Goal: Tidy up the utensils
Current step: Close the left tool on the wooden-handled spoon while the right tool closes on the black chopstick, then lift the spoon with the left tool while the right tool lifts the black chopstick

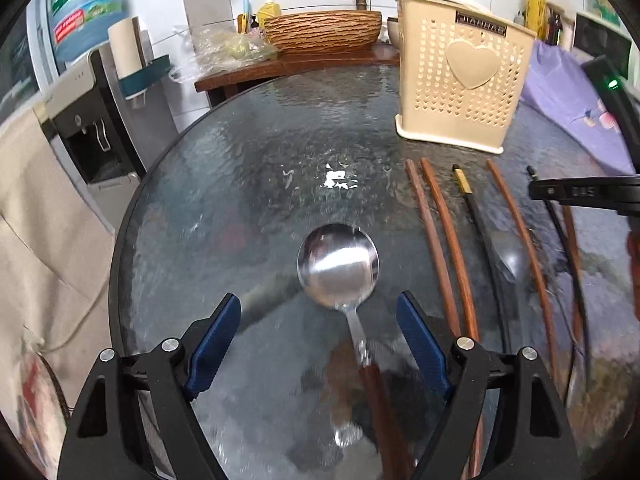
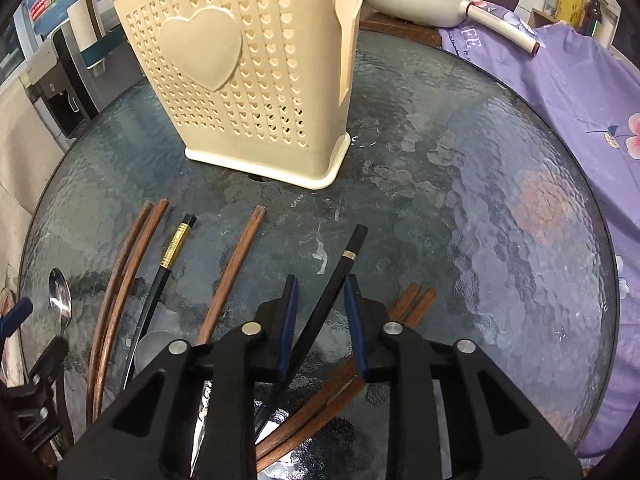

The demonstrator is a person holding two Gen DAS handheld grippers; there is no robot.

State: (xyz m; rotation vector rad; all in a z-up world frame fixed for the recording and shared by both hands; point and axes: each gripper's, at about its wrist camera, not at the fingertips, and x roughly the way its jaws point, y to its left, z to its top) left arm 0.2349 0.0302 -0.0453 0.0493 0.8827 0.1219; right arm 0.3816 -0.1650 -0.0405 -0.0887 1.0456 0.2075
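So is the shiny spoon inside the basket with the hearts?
No, the spoon lies on the glass table, far from the heart basket.

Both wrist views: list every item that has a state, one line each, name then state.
left gripper: open, straddling the spoon's neck
spoon: flat on the glass table, bowl up
right gripper: partly open around the black chopstick, contact unclear
black chopstick: between the right fingers, tip angled up
utensil holder: upright
brown chopsticks: lying flat

Black angular frames (image 2: 320, 420) – silver screws; ribbed blue fingers (image 1: 216, 344).
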